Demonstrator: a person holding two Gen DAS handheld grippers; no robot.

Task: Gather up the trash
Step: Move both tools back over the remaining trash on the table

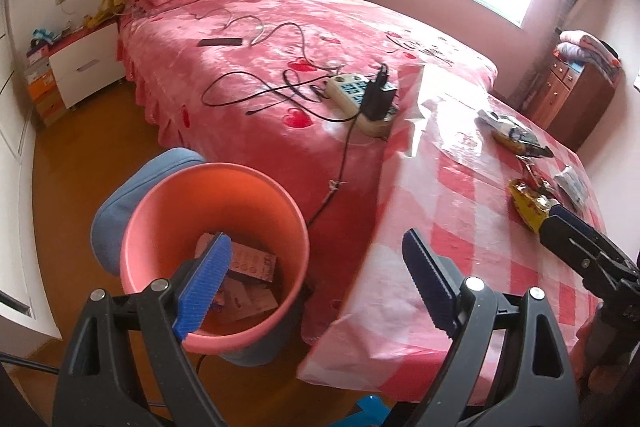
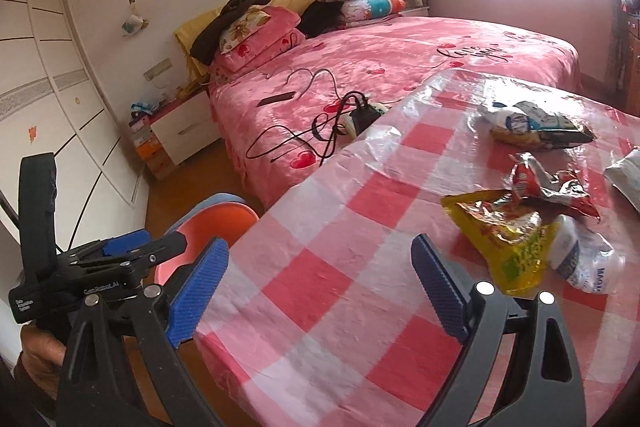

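Below my left gripper (image 1: 316, 283), jaws wide and empty, the pink bin (image 1: 214, 255) stands by the table's edge so wrappers drop straight in; some papers already lie inside. I tilt down over it.

Ahead of my right gripper (image 2: 320, 291), also spread wide and empty, the yellow wrapper (image 2: 504, 231) lies on the checked tablecloth (image 2: 340, 227), with more trash beyond it.

Glossy plastic tablecloth (image 2: 320, 227), crinkly foil wrappers (image 2: 500, 227)

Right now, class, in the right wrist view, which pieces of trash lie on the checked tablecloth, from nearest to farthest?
Yellow crinkled noodle packet → red crumpled foil wrapper → white-and-blue crumpled bag with a dark edge.
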